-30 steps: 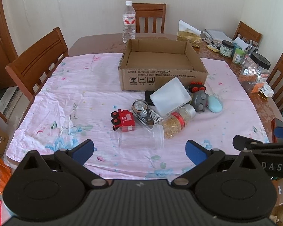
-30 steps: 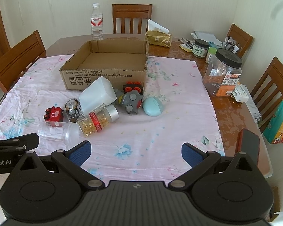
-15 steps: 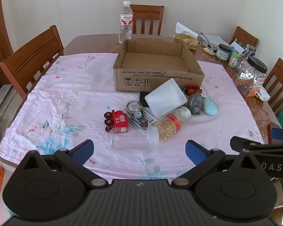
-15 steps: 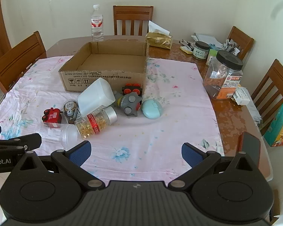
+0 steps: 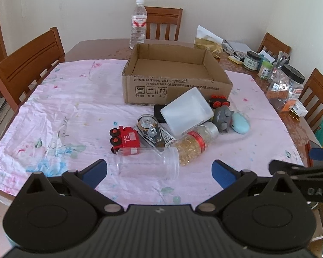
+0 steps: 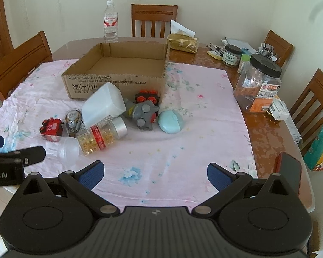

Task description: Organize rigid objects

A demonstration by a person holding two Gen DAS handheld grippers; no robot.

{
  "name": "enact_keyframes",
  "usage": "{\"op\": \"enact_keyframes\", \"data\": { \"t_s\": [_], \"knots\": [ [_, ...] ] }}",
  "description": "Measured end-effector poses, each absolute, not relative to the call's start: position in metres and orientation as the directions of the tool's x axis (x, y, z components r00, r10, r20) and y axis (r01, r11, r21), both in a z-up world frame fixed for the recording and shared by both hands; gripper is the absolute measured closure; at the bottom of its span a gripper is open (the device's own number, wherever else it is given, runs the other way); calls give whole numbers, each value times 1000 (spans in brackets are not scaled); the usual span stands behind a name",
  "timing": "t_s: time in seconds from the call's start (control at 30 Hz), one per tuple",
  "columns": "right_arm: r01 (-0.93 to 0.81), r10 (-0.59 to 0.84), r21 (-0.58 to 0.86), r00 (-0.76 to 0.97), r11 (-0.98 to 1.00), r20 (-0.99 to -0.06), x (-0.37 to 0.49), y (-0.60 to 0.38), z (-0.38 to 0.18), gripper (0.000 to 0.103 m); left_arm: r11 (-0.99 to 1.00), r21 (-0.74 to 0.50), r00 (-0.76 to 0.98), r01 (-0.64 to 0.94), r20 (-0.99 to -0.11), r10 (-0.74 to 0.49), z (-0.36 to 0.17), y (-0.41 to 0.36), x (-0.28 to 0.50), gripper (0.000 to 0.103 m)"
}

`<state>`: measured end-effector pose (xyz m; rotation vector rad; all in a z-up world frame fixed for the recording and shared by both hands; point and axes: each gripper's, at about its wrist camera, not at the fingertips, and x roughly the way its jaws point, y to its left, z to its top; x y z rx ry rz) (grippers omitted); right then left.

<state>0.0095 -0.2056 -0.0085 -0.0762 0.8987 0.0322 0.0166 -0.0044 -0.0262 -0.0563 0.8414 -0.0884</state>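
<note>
You're at the approach, nothing picked. Your left claw (image 5: pixel 159 171) and right claw (image 6: pixel 155 173) both hang spread and empty. The clear jar (image 5: pixel 147 163) lies nearest the bench's near edge; straddle it, clamp, then carry it to the cardboard box (image 5: pixel 172 90).

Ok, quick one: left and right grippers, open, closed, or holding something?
Left gripper: open, holding nothing, fingers wide apart.
Right gripper: open, holding nothing.
</note>
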Motion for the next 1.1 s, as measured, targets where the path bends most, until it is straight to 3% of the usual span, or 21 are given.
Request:
{"op": "enact_keyframes", "data": {
  "t_s": [0.5,0.93,1.1],
  "knots": [
    [-92,-9,-77,581,993,-814,12,-208,-24,0,998,-52,620,47,-781,-69,-91,1,56,0],
    [-120,21,-57,562,991,-827,20,-210,-30,0,998,58,588,12,-808,40,-103,22,57,0],
    [-108,19,-49,550,993,-835,35,-212,-37,0,998,56,569,33,-822,27,-112,29,66,0]
  ]
}}
